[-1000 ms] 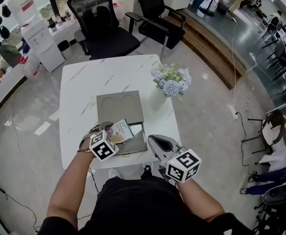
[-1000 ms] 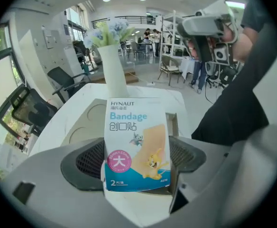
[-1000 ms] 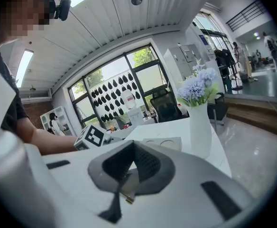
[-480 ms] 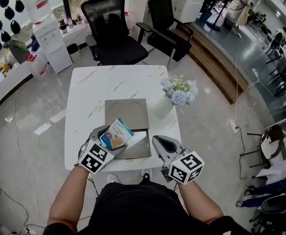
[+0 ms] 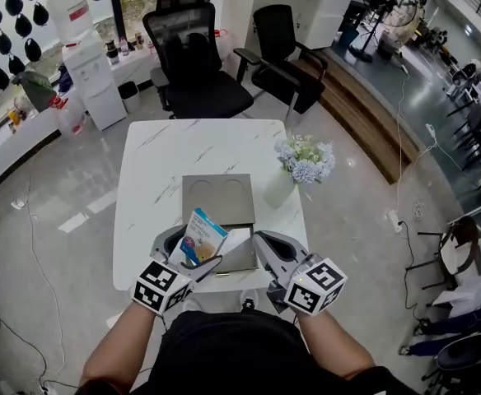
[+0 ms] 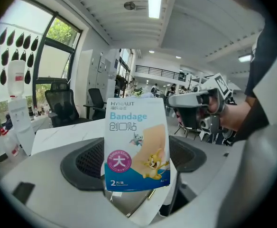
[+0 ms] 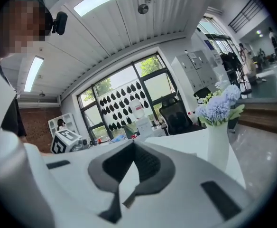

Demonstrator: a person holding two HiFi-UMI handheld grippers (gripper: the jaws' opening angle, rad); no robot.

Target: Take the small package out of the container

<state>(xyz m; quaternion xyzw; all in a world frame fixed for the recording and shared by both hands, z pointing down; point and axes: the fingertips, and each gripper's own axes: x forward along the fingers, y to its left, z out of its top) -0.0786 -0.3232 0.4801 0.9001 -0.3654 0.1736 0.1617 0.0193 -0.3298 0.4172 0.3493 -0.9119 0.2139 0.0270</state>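
Note:
My left gripper [image 5: 193, 250] is shut on the small package [image 5: 203, 237], a white and blue bandage pack with a cartoon print. In the left gripper view the package [image 6: 137, 146] stands upright between the dark pads, clear of the table. Just beyond it lies the container [image 5: 217, 199], a flat grey box with two round recesses in its top; its near part [image 5: 240, 252] is pulled open at the table's front edge. My right gripper [image 5: 267, 247] hovers at the container's right front corner, shut on nothing, and its pads [image 7: 143, 167] meet in its own view.
A vase of pale blue flowers [image 5: 305, 160] stands on the white marble table [image 5: 168, 155], right of the container. Two black office chairs [image 5: 198, 64] stand behind the table. A water dispenser [image 5: 88, 60] is at the far left.
The left gripper has drawn back toward my body with the package, which is tipped more upright. The right gripper has edged closer to the container.

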